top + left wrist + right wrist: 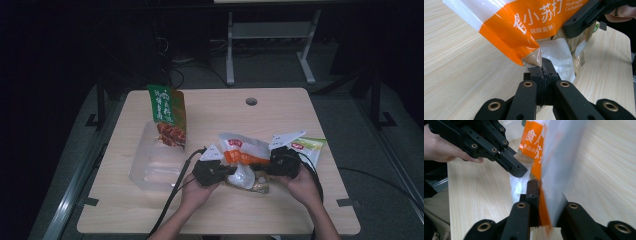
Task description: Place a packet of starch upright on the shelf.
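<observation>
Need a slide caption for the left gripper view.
Left tool shut on a corner of the orange pouch, right tool gripping its far side, above the table.

A pale wooden desk (280, 115) stands in a dim room on grey floor (270, 65), white table legs (230, 50) behind.

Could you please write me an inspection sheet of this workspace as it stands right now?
Surface: light wooden table with a round hole near its far edge.
Job's things: orange-and-white pouch held between both grippers, above a clear bag.
Clutter: green snack bag standing in a clear plastic box; a green-and-white packet at the right.
Grippers: left gripper shut on a corner of the pouch; right gripper clamped on its edge.
Cables: a black cable trails from the left gripper toward the near edge.
Surroundings: dark room, white desk frame behind.
</observation>
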The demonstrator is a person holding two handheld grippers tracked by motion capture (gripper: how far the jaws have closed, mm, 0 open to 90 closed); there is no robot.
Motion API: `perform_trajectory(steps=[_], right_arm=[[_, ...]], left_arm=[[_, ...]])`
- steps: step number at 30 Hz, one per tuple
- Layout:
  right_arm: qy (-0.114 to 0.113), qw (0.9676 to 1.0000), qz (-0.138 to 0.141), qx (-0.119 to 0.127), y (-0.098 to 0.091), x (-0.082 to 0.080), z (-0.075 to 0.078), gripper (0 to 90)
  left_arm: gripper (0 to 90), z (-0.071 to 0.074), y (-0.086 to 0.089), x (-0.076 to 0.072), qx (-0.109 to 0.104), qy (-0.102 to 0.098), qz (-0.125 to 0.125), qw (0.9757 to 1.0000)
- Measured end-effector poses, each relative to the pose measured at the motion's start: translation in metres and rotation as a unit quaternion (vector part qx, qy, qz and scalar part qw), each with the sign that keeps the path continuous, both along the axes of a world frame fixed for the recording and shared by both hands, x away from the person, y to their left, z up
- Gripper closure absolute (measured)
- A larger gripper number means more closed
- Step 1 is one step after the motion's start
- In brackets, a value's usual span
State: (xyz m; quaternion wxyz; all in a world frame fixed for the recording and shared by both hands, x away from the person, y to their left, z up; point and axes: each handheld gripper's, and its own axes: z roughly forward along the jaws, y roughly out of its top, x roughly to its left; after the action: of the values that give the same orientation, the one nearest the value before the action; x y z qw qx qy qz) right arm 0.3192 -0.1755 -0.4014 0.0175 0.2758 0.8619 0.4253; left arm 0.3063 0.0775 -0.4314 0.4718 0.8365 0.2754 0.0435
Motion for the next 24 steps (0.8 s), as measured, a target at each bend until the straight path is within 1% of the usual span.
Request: perform_trajectory(steps=[3, 8, 9, 10, 11, 12, 13, 16, 17, 20, 21, 24], right_arm=[[0.005, 1.0, 0.0, 0.0, 0.001, 0.001, -0.001, 87.9], [0.008, 0.9999, 0.001, 0.012, 0.0, 0.001, -0.001, 89.6], [0.007, 0.9999, 0.002, 0.014, 0.0, 0.0, -0.001, 89.6], [0.007, 0.9999, 0.002, 0.015, -0.001, 0.0, 0.0, 89.7], [0.006, 0.9998, 0.003, 0.018, -0.001, -0.001, 0.001, 89.7], [0.006, 0.9998, 0.003, 0.018, -0.001, -0.001, 0.001, 89.7], [0.006, 0.9998, 0.003, 0.018, -0.002, -0.001, 0.001, 89.7], [0.011, 0.9997, 0.003, 0.023, -0.003, -0.003, 0.001, 89.7], [0.01, 0.9995, 0.004, 0.03, -0.005, -0.003, 0.002, 89.7], [0.01, 0.9994, 0.003, 0.032, -0.006, -0.004, 0.003, 89.7], [0.007, 0.9993, -0.001, 0.036, -0.008, -0.006, 0.005, 89.8], [0.004, 0.9992, -0.006, 0.038, -0.011, -0.007, 0.008, 89.8]], left_arm=[[89.6, -0.001, 0.003, -0.001, -0.001, 0.004, 0.0, 1.0], [86.8, -0.001, 0.005, -0.003, 0.003, 0.004, -0.002, 1.0], [84.8, -0.001, 0.006, -0.003, 0.005, 0.009, 0.002, 0.9999], [82.0, -0.002, 0.006, -0.004, 0.002, 0.012, 0.003, 0.9999], [79.2, -0.002, 0.008, -0.006, 0.004, 0.013, 0.003, 0.9999], [78.2, -0.002, 0.008, -0.006, 0.004, 0.013, 0.003, 0.9999], [78.2, -0.001, 0.011, -0.007, 0.004, 0.008, 0.005, 0.9999], [70.4, 0.002, 0.014, -0.009, 0.006, 0.008, 0.008, 0.9999], [65.4, 0.004, 0.015, -0.011, 0.012, 0.006, 0.008, 0.9999], [63.2, 0.006, 0.017, -0.013, 0.018, 0.001, 0.008, 0.9998], [60.7, 0.007, 0.02, -0.016, 0.019, 0.0, 0.006, 0.9998], [58.8, 0.008, 0.022, -0.019, 0.018, -0.002, 0.005, 0.9998]])
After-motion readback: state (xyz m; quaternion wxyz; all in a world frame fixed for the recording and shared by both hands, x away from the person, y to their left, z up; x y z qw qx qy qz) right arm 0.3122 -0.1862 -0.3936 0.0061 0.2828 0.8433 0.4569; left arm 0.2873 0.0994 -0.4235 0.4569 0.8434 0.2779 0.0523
